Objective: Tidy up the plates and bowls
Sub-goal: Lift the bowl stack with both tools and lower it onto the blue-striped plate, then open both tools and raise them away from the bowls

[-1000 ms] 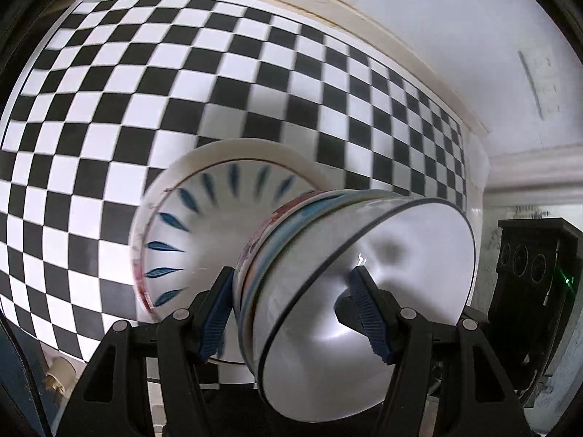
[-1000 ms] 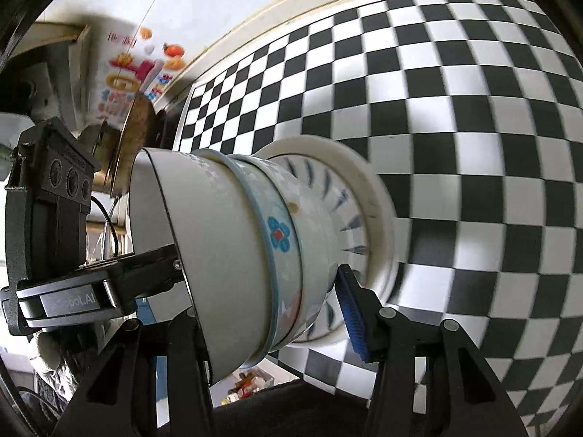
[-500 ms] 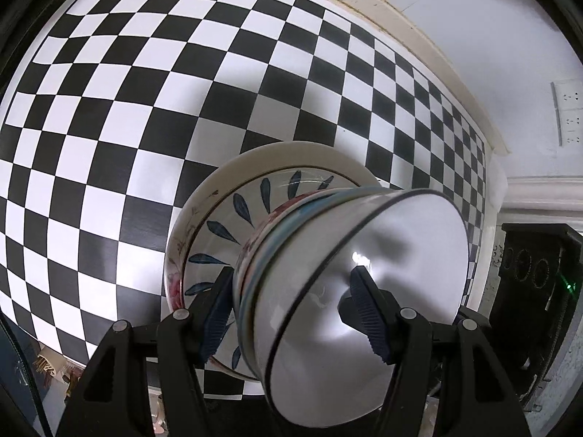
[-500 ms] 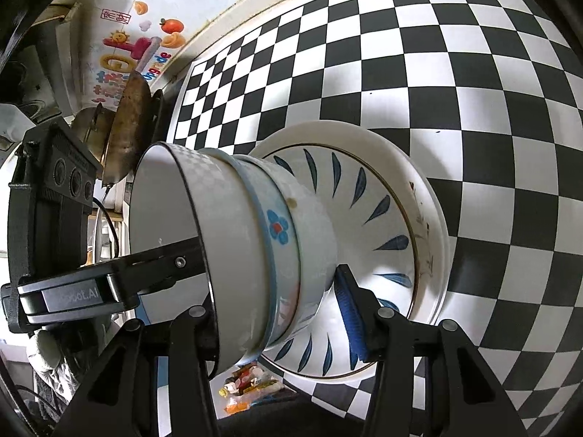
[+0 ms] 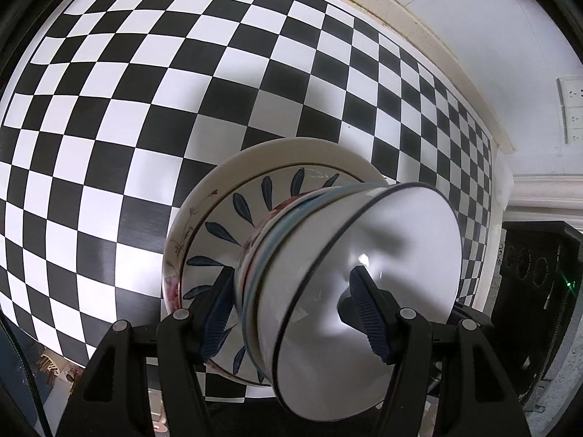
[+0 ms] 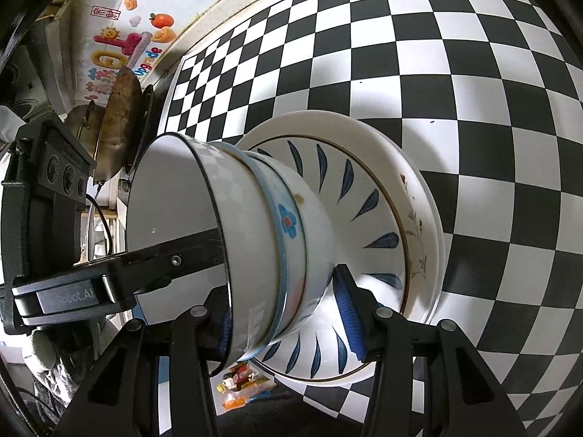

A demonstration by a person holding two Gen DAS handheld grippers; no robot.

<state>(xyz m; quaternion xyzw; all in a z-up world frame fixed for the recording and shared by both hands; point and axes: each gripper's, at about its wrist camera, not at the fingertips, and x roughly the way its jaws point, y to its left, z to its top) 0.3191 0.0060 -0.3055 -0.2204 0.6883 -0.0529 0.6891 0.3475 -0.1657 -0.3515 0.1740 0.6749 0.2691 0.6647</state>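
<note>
Bowl stack (image 5: 349,291) nested, seated in leaf-pattern plate (image 5: 226,233) on checkered bench (image 5: 145,109). Left gripper (image 5: 291,309) and right gripper (image 6: 284,313): jaws pinching stack wall.

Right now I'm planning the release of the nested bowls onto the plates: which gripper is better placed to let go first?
Neither clearly: the left gripper and right gripper each clamp the bowl stack, which looks seated on the plates. Releasing together seems safest.
</note>
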